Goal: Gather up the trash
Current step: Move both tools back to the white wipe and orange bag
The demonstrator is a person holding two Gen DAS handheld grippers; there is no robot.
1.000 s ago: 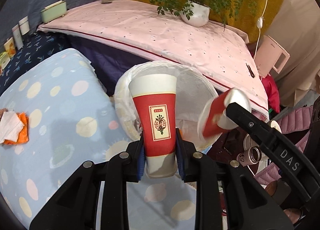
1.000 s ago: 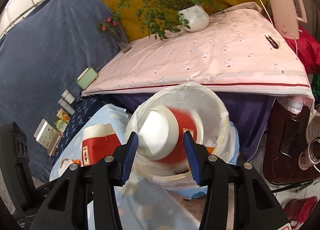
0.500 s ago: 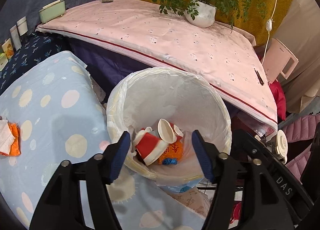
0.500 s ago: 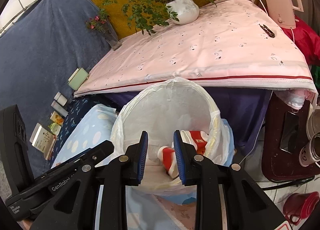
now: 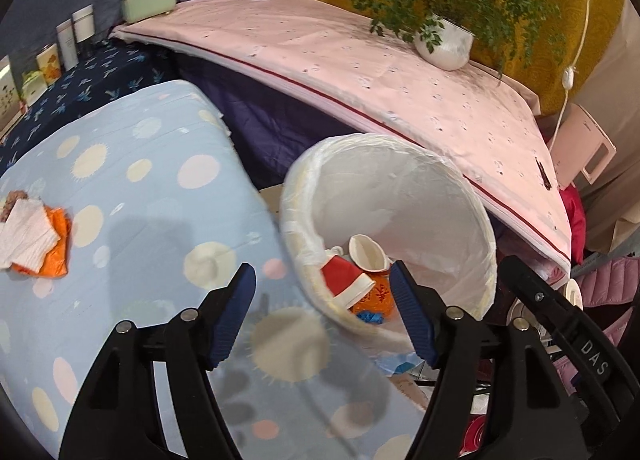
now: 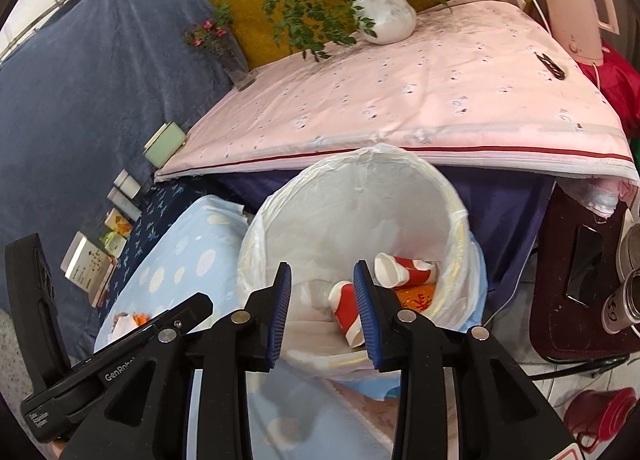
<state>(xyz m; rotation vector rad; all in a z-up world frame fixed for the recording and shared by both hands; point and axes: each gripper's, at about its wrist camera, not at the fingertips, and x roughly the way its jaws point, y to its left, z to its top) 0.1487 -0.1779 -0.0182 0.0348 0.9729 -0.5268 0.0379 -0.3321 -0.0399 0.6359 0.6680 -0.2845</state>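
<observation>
Spotted blue cloth [image 5: 132, 196] spreads leftward from the white-lined bin [image 5: 460, 196]. Well left of the bin lies the remaining trash, a white tissue on an orange wrapper [image 5: 34, 240], flat, its long axis running toward the bin. The left gripper [image 5: 322, 316] has just been opening; its jaws stand wide with nothing between them, and it is the nearer one. The right gripper [image 6: 322, 310], over the bin, is part open and empty. Two red paper cups [image 6: 402, 268] lie inside.
</observation>
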